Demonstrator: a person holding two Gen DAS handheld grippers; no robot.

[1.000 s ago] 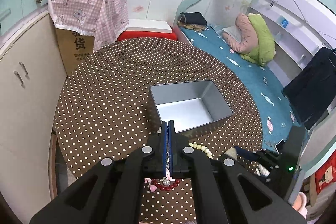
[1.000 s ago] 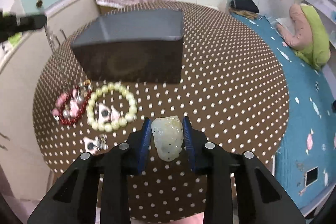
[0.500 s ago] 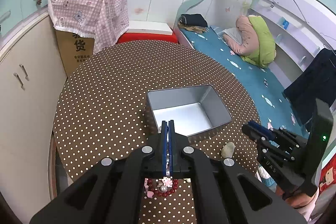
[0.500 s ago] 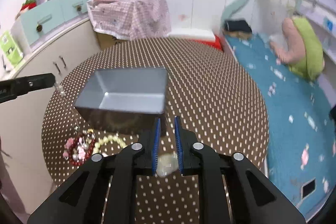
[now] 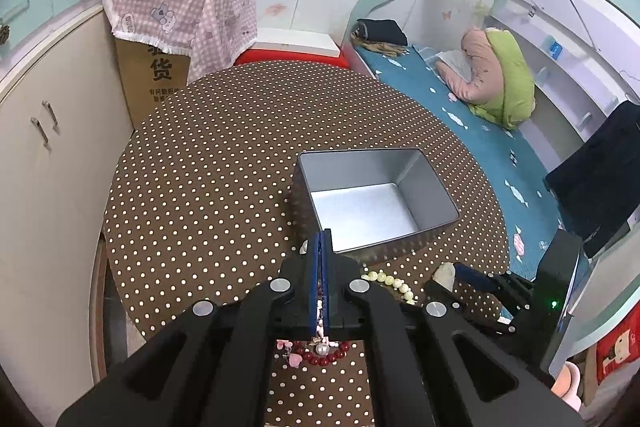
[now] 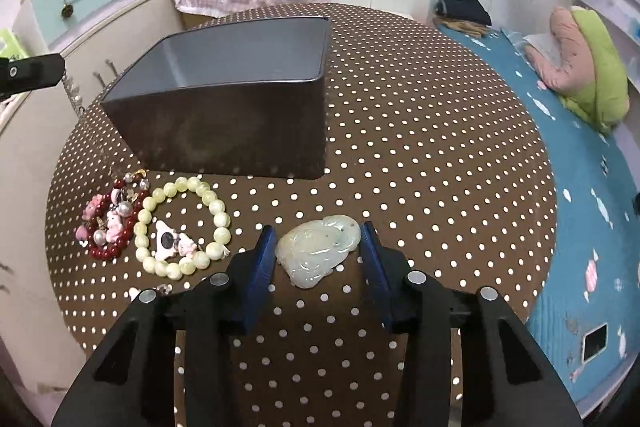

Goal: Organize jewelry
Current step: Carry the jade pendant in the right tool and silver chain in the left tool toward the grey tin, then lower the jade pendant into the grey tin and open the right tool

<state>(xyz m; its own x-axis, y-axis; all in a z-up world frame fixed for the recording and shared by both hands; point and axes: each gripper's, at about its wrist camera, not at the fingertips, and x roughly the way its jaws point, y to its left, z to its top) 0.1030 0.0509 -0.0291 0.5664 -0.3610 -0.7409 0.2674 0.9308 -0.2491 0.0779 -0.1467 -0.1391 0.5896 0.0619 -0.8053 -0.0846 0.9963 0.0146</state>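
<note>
The right gripper [image 6: 318, 247] sits low over the dotted round table [image 6: 420, 155], its 2 blue pads [image 6: 262, 259] standing apart after just opening wider. Between them lies the pale green jade pendant [image 6: 318, 251], flat on the cloth; a thin strip of cloth shows on each side, so neither pad presses on it. The pendant's wider end lies toward the far pad tips and its narrow end points back toward the gripper body.

Just left of that gripper lies a light green bead bracelet [image 6: 182, 227] with a small pink and white charm [image 6: 172, 241] inside its ring. Touching its left edge is a red bead bracelet [image 6: 106, 223] with pink charms and pearls.

The left gripper [image 5: 321, 279] has its 2 fingers pressed together, pinching a thin chain with small beads [image 5: 320, 315] that hangs below them over the red bracelet.

Beyond the jewelry stands the open grey metal box [image 6: 224, 115], with nothing visible inside. Farther back are a cardboard box under pink checked cloth [image 5: 180, 11] and a bed with a blue sheet [image 5: 460, 123].
</note>
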